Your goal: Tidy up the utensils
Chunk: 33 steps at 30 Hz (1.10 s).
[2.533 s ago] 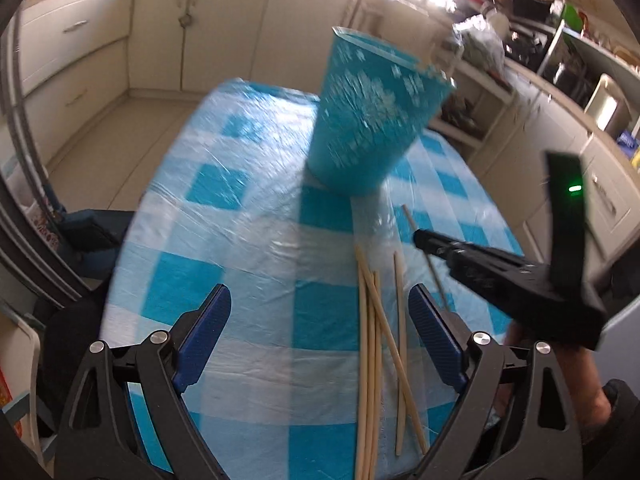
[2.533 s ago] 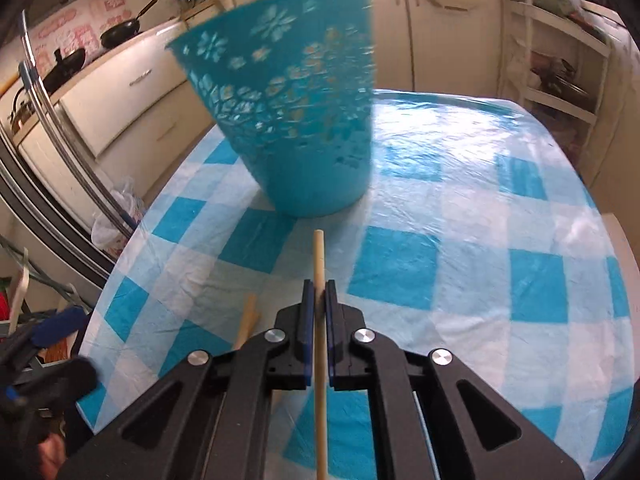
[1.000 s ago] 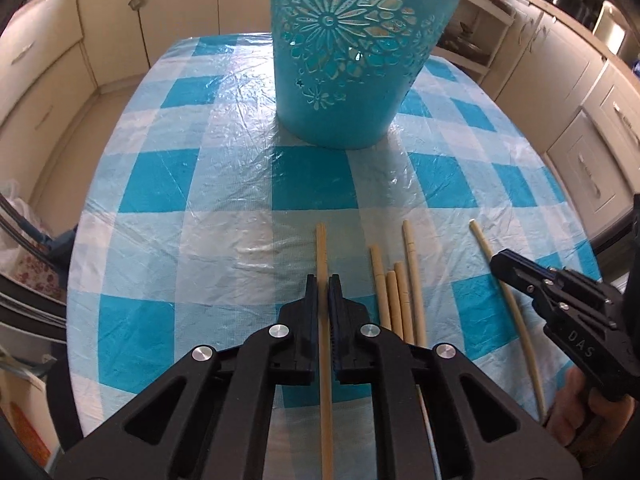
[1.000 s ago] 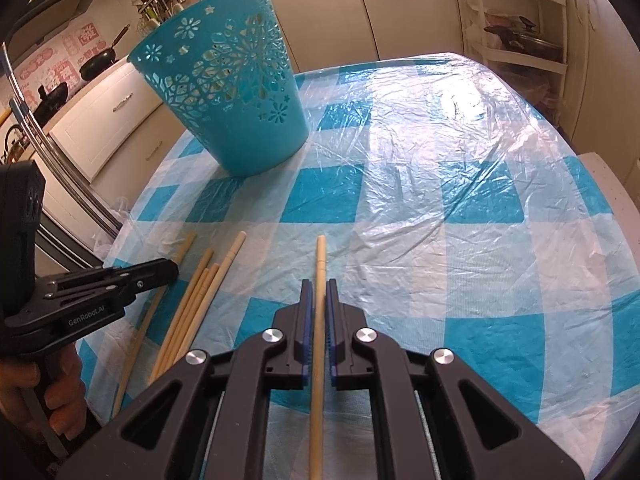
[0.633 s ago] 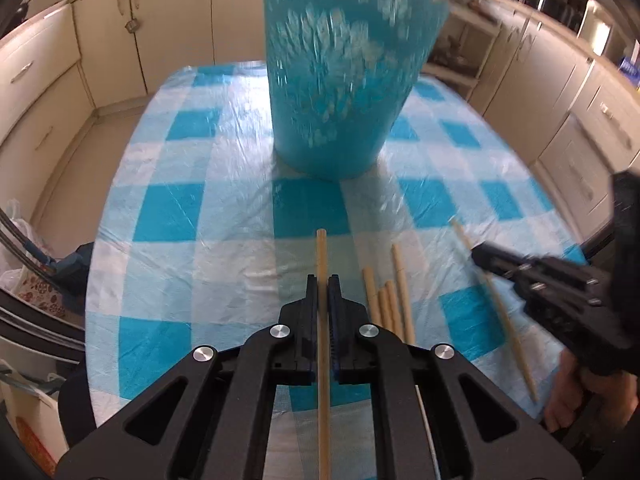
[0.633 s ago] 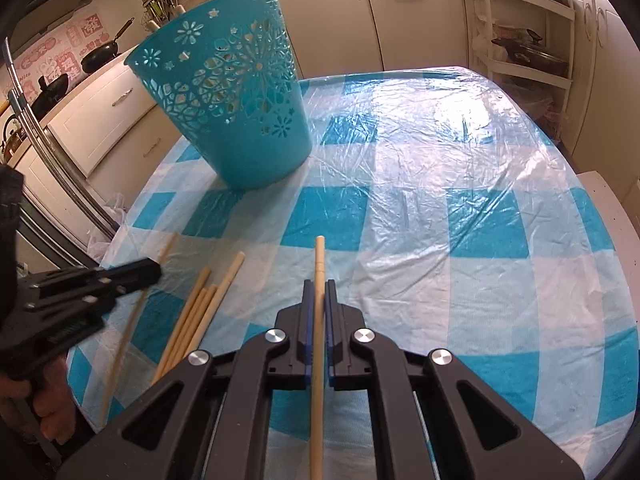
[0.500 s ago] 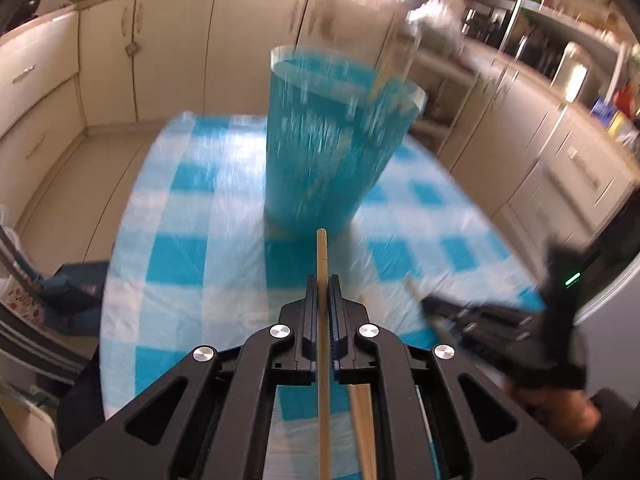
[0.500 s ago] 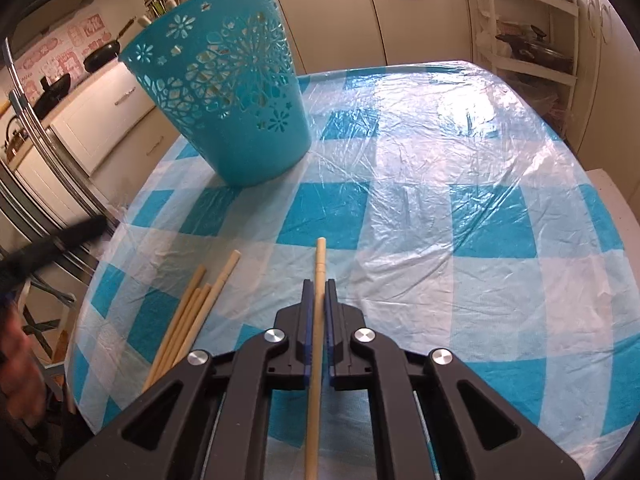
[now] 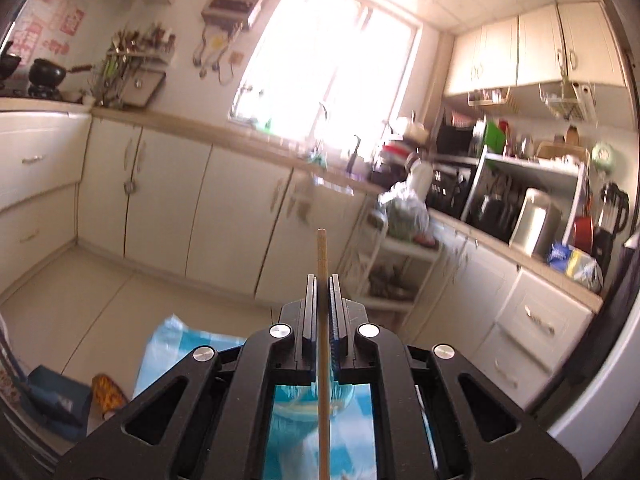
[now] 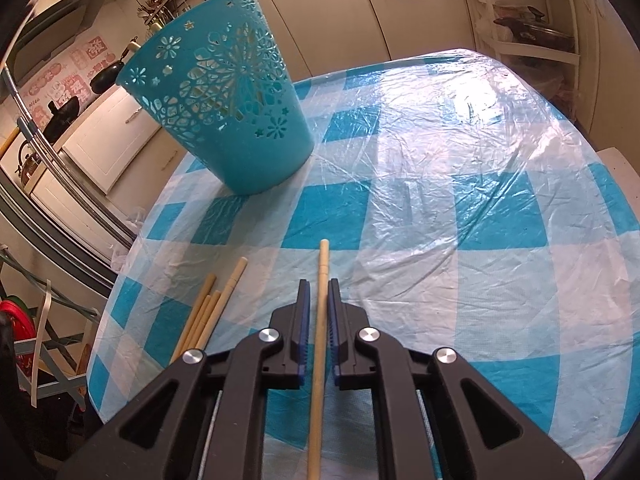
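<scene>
A kitchen surface (image 10: 460, 208) under a blue-and-white checked plastic cloth fills the right wrist view. Nearest, the right tool (image 10: 316, 292) points down at it with its jaws slightly apart; they have just been opening, and the middle chopstick (image 10: 316, 400) lies between them with a thin gap on each side, its tip reaching toward 12 o'clock onto the cloth. Just beside it, at about 10 o'clock from the tool's tips, a bundle of chopsticks (image 10: 208, 312) lies flat near the surface's edge, angled toward 1 o'clock. Farther off at 11 o'clock stands the teal basket (image 10: 228, 112) with cut-out flower patterns, upright on the cloth. In the left wrist view the left tool (image 9: 322, 284) is clamped tight on the raised chopstick (image 9: 321, 252), which juts out toward 12 o'clock, nearly level and up in the air. Blurred patches of teal and checked cloth show below through the tool's frame. Beyond are cream cabinets (image 9: 168, 200), and farthest a bright window (image 9: 320, 60).
</scene>
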Tool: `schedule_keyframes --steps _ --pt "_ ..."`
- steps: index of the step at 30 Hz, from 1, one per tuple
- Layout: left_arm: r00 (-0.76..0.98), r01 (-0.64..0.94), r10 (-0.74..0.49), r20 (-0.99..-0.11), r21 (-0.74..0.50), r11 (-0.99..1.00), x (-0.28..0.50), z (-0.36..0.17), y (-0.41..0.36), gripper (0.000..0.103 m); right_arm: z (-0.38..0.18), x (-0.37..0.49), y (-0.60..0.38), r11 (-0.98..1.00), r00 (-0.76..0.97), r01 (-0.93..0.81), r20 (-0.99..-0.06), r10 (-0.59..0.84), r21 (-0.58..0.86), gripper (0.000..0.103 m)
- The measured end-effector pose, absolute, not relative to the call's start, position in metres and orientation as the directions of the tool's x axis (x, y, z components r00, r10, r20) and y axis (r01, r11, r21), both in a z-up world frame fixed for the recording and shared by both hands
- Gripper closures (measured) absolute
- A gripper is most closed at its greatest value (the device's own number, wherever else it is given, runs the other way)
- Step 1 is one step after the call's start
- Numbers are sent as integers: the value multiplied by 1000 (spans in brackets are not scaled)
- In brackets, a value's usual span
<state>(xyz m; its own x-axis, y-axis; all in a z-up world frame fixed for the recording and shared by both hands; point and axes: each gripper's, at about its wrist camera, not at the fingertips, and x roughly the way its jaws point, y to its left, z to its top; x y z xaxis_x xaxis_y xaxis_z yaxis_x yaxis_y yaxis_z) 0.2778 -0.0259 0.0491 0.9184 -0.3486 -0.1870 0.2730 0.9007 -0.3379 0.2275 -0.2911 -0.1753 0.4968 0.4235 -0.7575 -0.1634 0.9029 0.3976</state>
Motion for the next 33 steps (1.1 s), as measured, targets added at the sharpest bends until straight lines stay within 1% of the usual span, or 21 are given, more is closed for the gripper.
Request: schedule_keyframes --steps 5,9,12,15,19,24,26,27,28,29,30,31,32,33 --pt "957 230 -273 -99 -318 920 304 71 -40 98 -175 227 -288 902 499 -178 -754 427 393 88" --pt "975 173 -204 -84 -284 943 334 65 -57 98 -174 226 -286 902 500 -193 -752 429 386 83" --pt "978 141 -176 -112 -271 952 355 47 -63 98 -174 226 -286 900 500 -201 -749 434 388 80" --pt "974 107 -151 -167 -245 964 373 18 -71 98 -174 226 -285 898 500 -203 -748 437 390 79" --pt "960 90 -145 -238 -228 970 379 -13 -74 98 -174 226 -284 897 499 -205 -746 440 392 79" --pt "942 98 -156 -297 -200 975 370 -27 -72 97 -174 225 -282 898 500 -209 -747 438 386 77" --pt "936 102 -159 -314 -192 976 363 -28 -68 95 -173 225 -282 900 500 -208 -749 435 383 77" --pt "937 95 -152 -314 -191 977 356 -28 -64 88 -173 225 -282 901 500 -208 -751 432 380 77" --pt "938 87 -145 -314 -192 977 350 -29 -59 76 -173 224 -282 903 501 -204 -753 427 377 77" --pt "941 69 -130 -313 -198 978 341 -29 -51 68 -173 224 -282 904 501 -199 -754 425 378 77" --pt "944 50 -113 -311 -204 978 331 -30 -41 55 -172 223 -284 906 500 -190 -756 422 379 77" --pt "946 34 -99 -308 -209 977 323 -31 -33 49 -173 222 -286 906 499 -183 -758 421 383 77" --pt "947 21 -87 -309 -211 977 315 -33 -26 47 -173 221 -287 906 498 -182 -759 420 382 77" --pt "945 5 -73 -320 -207 978 304 -38 -18 43 -172 219 -287 911 497 -187 -765 410 367 77"
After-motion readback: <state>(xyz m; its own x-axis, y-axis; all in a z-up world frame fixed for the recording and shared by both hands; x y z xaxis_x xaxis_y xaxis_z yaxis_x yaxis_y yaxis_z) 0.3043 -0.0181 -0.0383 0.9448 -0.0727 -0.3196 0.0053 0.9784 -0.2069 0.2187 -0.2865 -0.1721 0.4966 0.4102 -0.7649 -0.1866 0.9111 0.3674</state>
